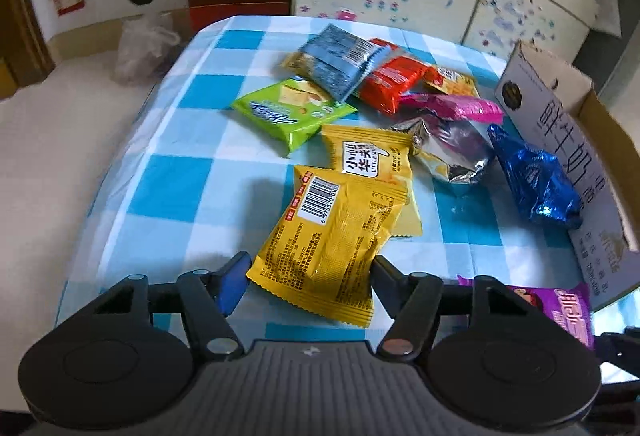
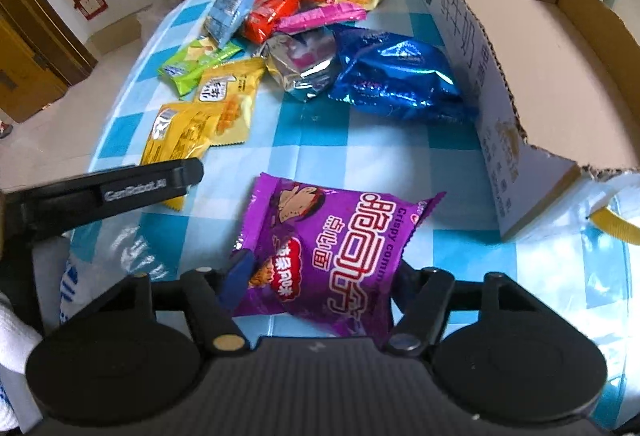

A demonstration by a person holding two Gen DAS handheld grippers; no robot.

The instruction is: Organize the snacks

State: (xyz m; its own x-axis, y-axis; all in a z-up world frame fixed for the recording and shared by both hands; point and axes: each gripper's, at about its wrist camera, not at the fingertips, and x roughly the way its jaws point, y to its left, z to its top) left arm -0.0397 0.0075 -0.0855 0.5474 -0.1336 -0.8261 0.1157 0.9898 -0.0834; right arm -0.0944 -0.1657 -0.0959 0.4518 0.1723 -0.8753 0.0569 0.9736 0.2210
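Left fingers point(image 1: 240, 276) clamp a yellow snack packet point(image 1: 336, 236); right fingers point(image 2: 240, 272) clamp a purple noodle packet point(image 2: 332, 256).

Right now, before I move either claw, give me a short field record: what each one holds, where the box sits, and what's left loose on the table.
left claw: shut on yellow barcode snack packet
right claw: shut on purple crispy-noodle packet
open cardboard box: on the right side of the table, nothing visible inside
blue-checked tablecloth: loose pile of packets
nearest the box: shiny blue foil bag, against its wall
also loose: green packet, red packet
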